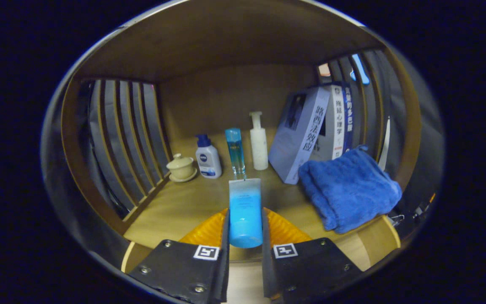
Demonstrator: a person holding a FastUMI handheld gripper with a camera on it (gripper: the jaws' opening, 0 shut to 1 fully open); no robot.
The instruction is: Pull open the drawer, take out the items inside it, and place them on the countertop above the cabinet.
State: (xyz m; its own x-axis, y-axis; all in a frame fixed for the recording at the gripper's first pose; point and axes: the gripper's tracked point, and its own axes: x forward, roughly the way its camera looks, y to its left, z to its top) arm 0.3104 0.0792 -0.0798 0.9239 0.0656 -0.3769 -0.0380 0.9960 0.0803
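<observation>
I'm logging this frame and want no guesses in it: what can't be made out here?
- Blue tube: its lower end sits between the fingers, gripper shut on it; its small print is too small to tell.
- Books: lower corner hidden behind the blue towel.
- Space behind the left slats: dark, contents cannot be told.
- Lidded cup: contents hidden by its lid.

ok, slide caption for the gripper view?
Gripper shut on a blue tube above the countertop, with bottles, books and a blue towel beyond.
</observation>
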